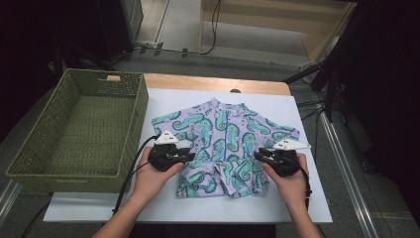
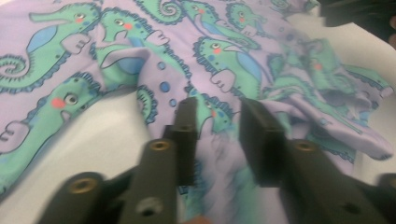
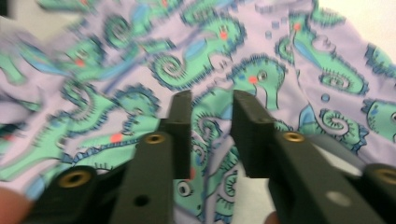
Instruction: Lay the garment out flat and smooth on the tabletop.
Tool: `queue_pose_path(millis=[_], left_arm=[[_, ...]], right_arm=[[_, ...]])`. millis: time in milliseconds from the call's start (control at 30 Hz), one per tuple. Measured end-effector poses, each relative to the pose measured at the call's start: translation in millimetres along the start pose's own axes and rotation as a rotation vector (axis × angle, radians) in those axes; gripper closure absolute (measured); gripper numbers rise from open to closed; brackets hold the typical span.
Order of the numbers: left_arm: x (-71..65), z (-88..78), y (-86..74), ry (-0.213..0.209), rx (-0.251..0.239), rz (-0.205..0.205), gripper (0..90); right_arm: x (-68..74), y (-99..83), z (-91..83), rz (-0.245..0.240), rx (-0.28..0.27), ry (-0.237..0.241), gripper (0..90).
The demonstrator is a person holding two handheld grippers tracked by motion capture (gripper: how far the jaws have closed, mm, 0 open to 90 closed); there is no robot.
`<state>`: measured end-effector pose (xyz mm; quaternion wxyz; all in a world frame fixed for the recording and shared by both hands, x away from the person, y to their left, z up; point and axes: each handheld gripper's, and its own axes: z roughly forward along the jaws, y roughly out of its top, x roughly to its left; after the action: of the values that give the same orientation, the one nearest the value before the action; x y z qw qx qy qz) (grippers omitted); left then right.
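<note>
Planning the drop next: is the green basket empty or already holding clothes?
Empty. The high view shows the basket's bare woven floor, nothing in it. The seahorse shirt lies beside it on the white sheet.

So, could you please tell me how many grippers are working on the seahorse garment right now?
2: the left gripper is at the seahorse garment's left side, and the right gripper at its right side, both over its lower half.
</note>
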<state>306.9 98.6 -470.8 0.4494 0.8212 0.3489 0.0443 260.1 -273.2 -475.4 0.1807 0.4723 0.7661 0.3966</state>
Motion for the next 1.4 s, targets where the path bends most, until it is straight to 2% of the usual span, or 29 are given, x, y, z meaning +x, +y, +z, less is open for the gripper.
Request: queue_pose_path(millis=[33, 67, 133, 200, 233, 333, 400, 500, 533, 600, 667, 733, 833, 867, 967, 1000, 1100, 1167, 1267, 1333, 1400], left_arm=[[-1.8, -4.8, -2.5, -0.014, -0.019, 0.0, 59.4], [-5.2, -8.0, -4.7, -0.026, -0.033, 0.003, 59.0], [-15.5, -11.2, -8.0, -0.041, -0.03, 0.03, 59.0], [-31.7, -9.5, -12.4, -0.066, -0.013, 0.064, 58.9], [-42.5, -6.4, -15.4, -0.079, 0.004, 0.088, 58.9], [-65.8, 4.9, -21.1, -0.108, 0.03, 0.126, 58.3], [-81.2, 15.3, -23.9, -0.132, 0.056, 0.15, 57.1], [-102.5, 33.0, -26.5, -0.127, 0.101, 0.205, 53.9], [-107.8, 39.0, -27.0, -0.117, 0.12, 0.227, 53.3], [-115.9, 50.3, -27.5, -0.1, 0.151, 0.245, 52.8], [-121.5, 60.0, -27.7, -0.079, 0.171, 0.255, 52.4], [-124.3, 64.3, -28.3, -0.05, 0.188, 0.276, 59.6], [-123.6, 63.7, -30.7, -0.087, 0.215, 0.271, 83.3], [-124.0, 61.0, -31.8, -0.105, 0.217, 0.278, 85.7], [-126.5, 48.0, -36.3, -0.185, 0.212, 0.274, 87.1], [-129.3, 42.1, -39.7, -0.225, 0.203, 0.275, 87.2], [-141.2, 32.7, -50.7, -0.313, 0.204, 0.276, 87.3], [-151.8, 28.6, -59.5, -0.353, 0.205, 0.287, 87.2], [-165.0, 27.5, -69.6, -0.408, 0.212, 0.281, 87.1], [-173.7, 28.5, -75.5, -0.437, 0.221, 0.301, 87.1], [-178.7, 29.1, -79.7, -0.455, 0.229, 0.306, 87.0]], right_arm=[[3.0, -0.8, -4.6, -0.012, -0.019, 0.01, 65.6], [9.1, -2.1, -11.5, -0.035, -0.032, 0.041, 65.4], [17.9, -5.3, -16.0, -0.068, -0.01, 0.089, 64.3], [27.2, -12.9, -15.4, -0.077, 0.024, 0.147, 60.1], [29.5, -15.9, -14.0, -0.072, 0.036, 0.15, 58.1], [33.1, -27.2, -3.4, -0.043, 0.058, 0.13, 49.7], [35.8, -33.0, 6.7, -0.033, 0.084, 0.119, 49.6], [41.5, -37.4, 13.7, -0.074, 0.124, 0.082, 72.1], [42.2, -37.9, 14.0, -0.076, 0.126, 0.086, 77.4], [44.1, -38.7, 11.3, -0.07, 0.114, 0.103, 82.8], [47.3, -39.0, 6.6, -0.066, 0.094, 0.118, 83.4], [49.9, -40.5, 1.3, -0.077, 0.084, 0.12, 83.6], [51.5, -44.5, -7.2, -0.088, 0.079, 0.132, 84.0], [52.3, -46.3, -11.6, -0.088, 0.078, 0.138, 84.0], [55.7, -53.5, -28.8, -0.104, 0.072, 0.157, 83.7], [57.3, -56.5, -35.2, -0.113, 0.071, 0.159, 83.0], [61.6, -66.4, -54.3, -0.156, 0.082, 0.126, 72.7], [59.9, -70.0, -66.1, -0.109, 0.037, 0.116, 65.6], [54.5, -66.9, -76.3, -0.059, -0.018, 0.097, 61.2], [53.7, -64.4, -72.9, -0.04, -0.019, 0.096, 59.5], [55.8, -64.1, -64.8, -0.053, 0.01, 0.1, 57.7]])
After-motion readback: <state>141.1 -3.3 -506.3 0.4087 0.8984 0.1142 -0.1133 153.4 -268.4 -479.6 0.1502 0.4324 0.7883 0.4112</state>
